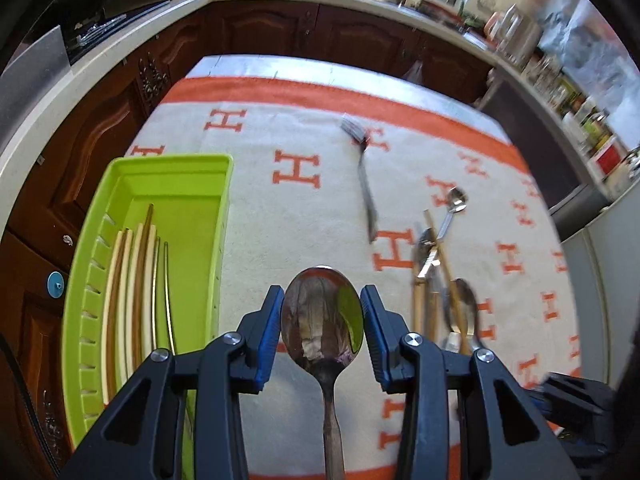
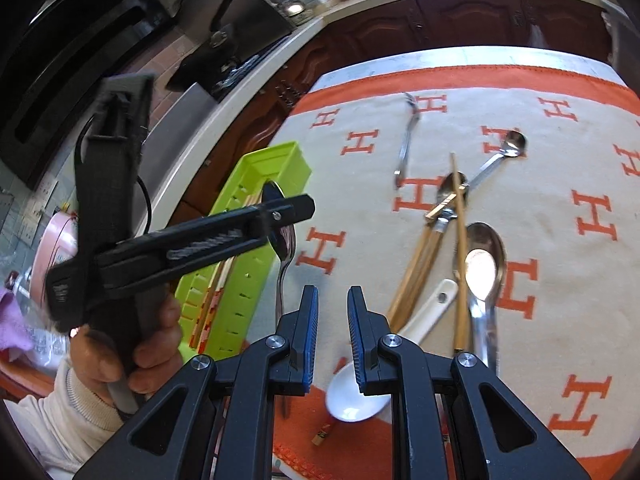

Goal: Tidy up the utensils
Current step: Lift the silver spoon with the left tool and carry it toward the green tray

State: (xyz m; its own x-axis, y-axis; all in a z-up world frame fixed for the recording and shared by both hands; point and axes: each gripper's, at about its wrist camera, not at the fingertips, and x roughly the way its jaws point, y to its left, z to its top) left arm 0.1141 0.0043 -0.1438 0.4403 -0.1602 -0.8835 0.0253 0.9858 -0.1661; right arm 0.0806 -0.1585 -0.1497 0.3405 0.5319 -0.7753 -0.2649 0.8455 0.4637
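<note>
My left gripper (image 1: 322,322) is shut on the bowl of a metal spoon (image 1: 322,344), whose handle runs back under the camera. It hovers above the cloth, just right of the green tray (image 1: 172,160), which holds several chopsticks (image 1: 136,280). The right wrist view shows that left gripper (image 2: 280,212) from the side, with the spoon (image 2: 283,276) hanging beside the tray (image 2: 256,280). My right gripper (image 2: 333,336) stands open by a narrow gap with nothing in it, above a white ceramic spoon (image 2: 424,312). Nearby lie a large metal spoon (image 2: 484,268), loose chopsticks (image 2: 416,268), a small spoon (image 2: 500,156) and a fork (image 2: 404,148).
The table wears a cream cloth (image 1: 296,216) with orange H marks and an orange border. Dark wood cabinets (image 1: 260,36) and a white counter (image 1: 100,52) ring the table. A person's hand (image 2: 152,344) grips the left tool at the lower left of the right wrist view.
</note>
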